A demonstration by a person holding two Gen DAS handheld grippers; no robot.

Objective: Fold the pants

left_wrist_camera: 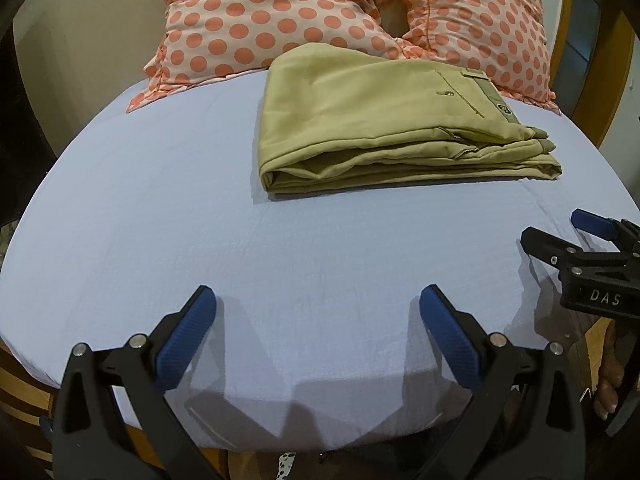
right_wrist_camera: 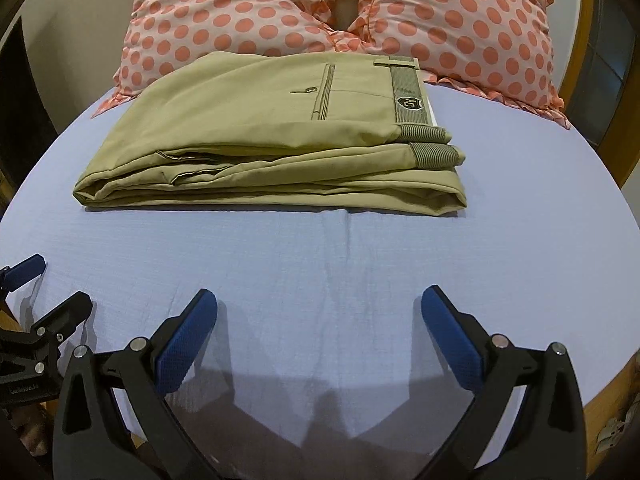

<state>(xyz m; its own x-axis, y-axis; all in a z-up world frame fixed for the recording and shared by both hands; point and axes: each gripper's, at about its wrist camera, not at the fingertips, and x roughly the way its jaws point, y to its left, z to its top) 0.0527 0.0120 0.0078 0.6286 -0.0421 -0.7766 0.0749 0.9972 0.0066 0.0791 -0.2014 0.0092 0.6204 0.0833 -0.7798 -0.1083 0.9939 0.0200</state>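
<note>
Khaki pants point(left_wrist_camera: 384, 120) lie folded into a compact stack on the pale blue bed sheet point(left_wrist_camera: 200, 200), waistband to the right, near the pillows. They also show in the right wrist view point(right_wrist_camera: 272, 136). My left gripper point(left_wrist_camera: 318, 308) is open and empty, low over the sheet, well short of the pants. My right gripper point(right_wrist_camera: 319, 308) is open and empty too, in front of the stack. The right gripper shows at the right edge of the left wrist view point(left_wrist_camera: 560, 232); the left gripper shows at the left edge of the right wrist view point(right_wrist_camera: 60, 284).
Two pink pillows with orange dots point(left_wrist_camera: 256, 20) point(right_wrist_camera: 460, 28) lean at the head of the bed behind the pants. A wooden bed frame point(left_wrist_camera: 592, 92) runs along the right side. The sheet's front edge point(right_wrist_camera: 600, 384) lies just below the grippers.
</note>
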